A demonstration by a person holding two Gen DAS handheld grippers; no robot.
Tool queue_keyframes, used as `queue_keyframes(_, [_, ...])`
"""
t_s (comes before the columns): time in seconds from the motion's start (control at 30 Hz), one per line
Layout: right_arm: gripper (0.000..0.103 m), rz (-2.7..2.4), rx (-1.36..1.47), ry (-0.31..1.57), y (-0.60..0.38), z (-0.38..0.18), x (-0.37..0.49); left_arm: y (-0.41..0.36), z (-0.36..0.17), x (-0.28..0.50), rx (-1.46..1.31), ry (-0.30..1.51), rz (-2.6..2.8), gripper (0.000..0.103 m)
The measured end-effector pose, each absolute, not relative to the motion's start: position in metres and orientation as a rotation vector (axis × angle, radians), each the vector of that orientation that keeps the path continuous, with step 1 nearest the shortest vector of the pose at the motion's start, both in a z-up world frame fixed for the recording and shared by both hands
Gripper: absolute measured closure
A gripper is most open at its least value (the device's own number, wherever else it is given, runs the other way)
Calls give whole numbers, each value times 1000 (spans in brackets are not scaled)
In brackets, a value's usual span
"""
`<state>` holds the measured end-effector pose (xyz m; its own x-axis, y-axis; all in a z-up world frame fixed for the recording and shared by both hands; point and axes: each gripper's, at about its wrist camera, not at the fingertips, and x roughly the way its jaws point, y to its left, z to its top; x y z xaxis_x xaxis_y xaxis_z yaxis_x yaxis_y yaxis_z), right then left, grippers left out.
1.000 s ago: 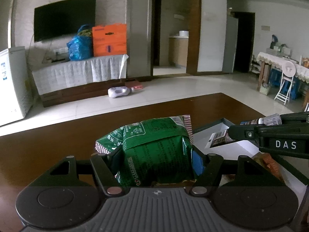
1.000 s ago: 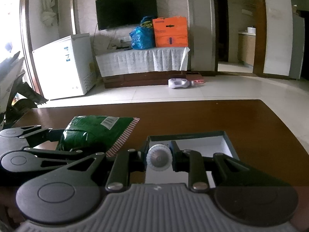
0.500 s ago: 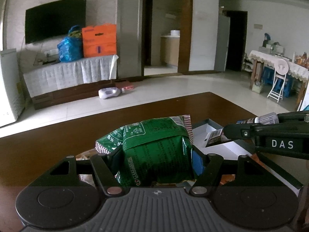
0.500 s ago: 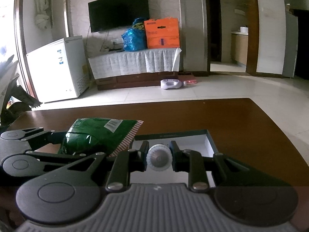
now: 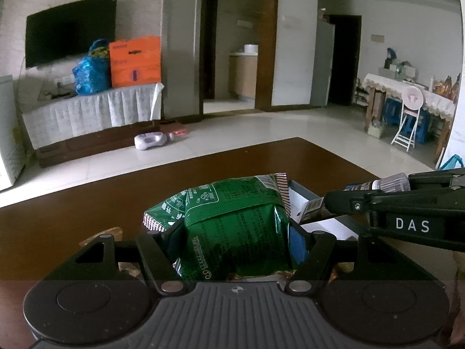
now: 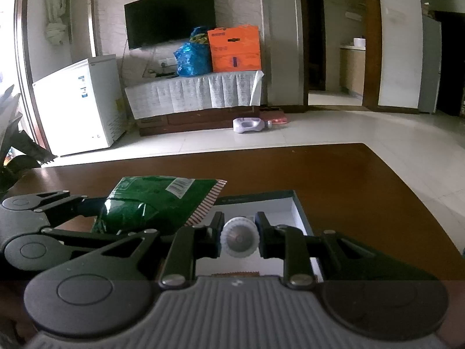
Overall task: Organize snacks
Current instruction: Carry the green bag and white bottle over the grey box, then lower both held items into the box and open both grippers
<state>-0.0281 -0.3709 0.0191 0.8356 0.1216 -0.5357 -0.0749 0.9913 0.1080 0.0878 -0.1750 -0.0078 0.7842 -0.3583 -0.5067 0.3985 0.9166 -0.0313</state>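
On the left we have the left gripper (image 5: 234, 235) clamped on the green snack bag (image 5: 232, 226), its two fingers pressing the puffed pack from either side and carrying it above the brown worktop (image 5: 87, 203); in the right wrist view the same bag hangs with its striped sealed edge reaching over the near-left corner of the open box (image 6: 299, 212), whose white inside shows bare at the far end; further right, the right gripper (image 6: 239, 237) is closed narrow on a small bottle (image 6: 239, 237), whose ribbed white cap faces the camera between the fingers, and it hovers over the middle of that box; from the left wrist view the bottle (image 5: 391, 183) lies along the fingers with its label end pointing down toward the box floor; we judge the step in hand to be the placing of both snacks into the box, with neither yet set down; the next move, as we read it, calls for lowering one item first and letting go, so that the two grippers, now close beside each other, do not collide; a toothed wrapper edge at the near side of the box suggests something may already lie there, so we would aim for the bare part
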Motion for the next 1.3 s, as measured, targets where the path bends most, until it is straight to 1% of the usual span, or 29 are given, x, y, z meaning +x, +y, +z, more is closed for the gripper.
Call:
queue_keyframes(0.9, [80, 36, 97, 598, -398, 6, -24, -207, -22, 102, 104, 552, -472, 34])
queue_keyframes(1.3, [80, 33, 88, 644, -396, -5, -1, -218, -34, 109, 146, 599, -517, 34])
